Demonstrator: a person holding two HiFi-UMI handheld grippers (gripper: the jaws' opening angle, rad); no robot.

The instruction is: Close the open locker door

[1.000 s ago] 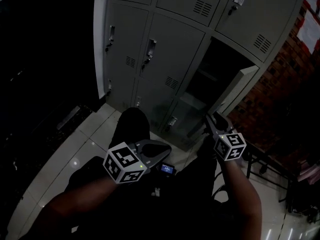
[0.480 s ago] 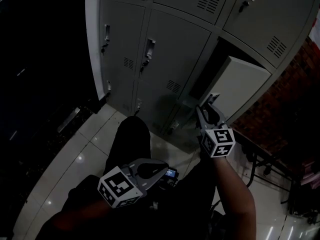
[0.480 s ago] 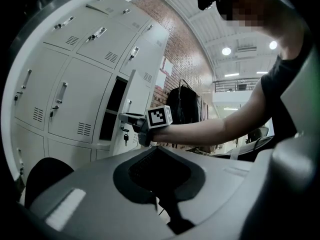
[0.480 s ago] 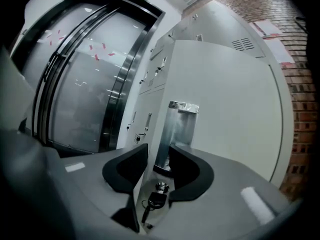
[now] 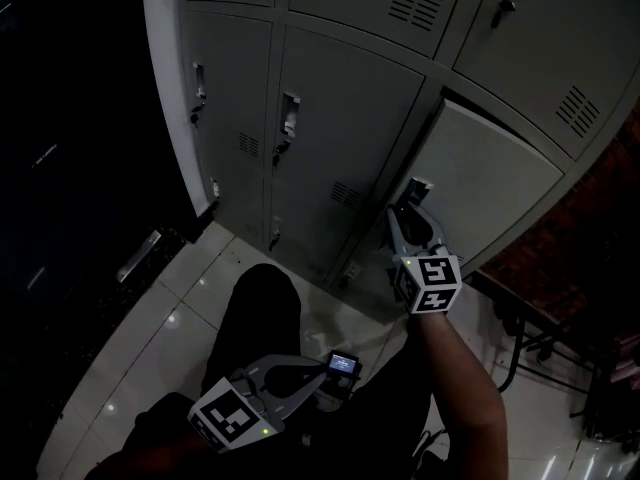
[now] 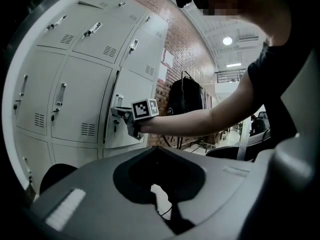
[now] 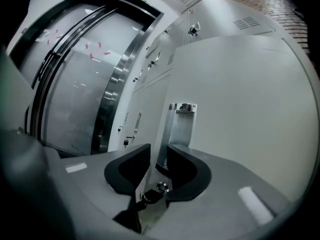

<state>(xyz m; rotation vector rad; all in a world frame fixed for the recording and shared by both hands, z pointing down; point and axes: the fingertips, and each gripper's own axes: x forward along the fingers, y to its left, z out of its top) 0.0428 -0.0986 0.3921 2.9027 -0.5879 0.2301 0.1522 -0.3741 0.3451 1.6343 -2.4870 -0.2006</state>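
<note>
So the locker door (image 5: pixel 500 183) is right at the right gripper (image 5: pixel 410 213). In the right gripper view its 2 jaws sit 1 on each side of the door's free edge, pinched on it just below the upright metal handle (image 7: pixel 182 121). A key (image 7: pixel 159 186) with a dark fob hangs from the lock right down between the black pads. From the head view the door is almost home, with only a dark sliver of gap along that edge.

The left gripper (image 5: pixel 315 383) is well apart from all that, low down near the person's lap. Its jaw tips are pressed together with nothing in them, just the hollow between the curved pads.

Materials: the door is flat grey painted sheet metal with 1 block of vent slots near its top corner. The 2 shut doors (image 5: pixel 340 118) left of the right gripper look the same, each with 1 slim handle. The floor (image 5: pixel 150 328) under the left gripper is glossy pale tile. There's a brick wall (image 6: pixel 175 44) beyond the lockers. Each gripper carries 1 black-and-white marker cube, so 2 total.
</note>
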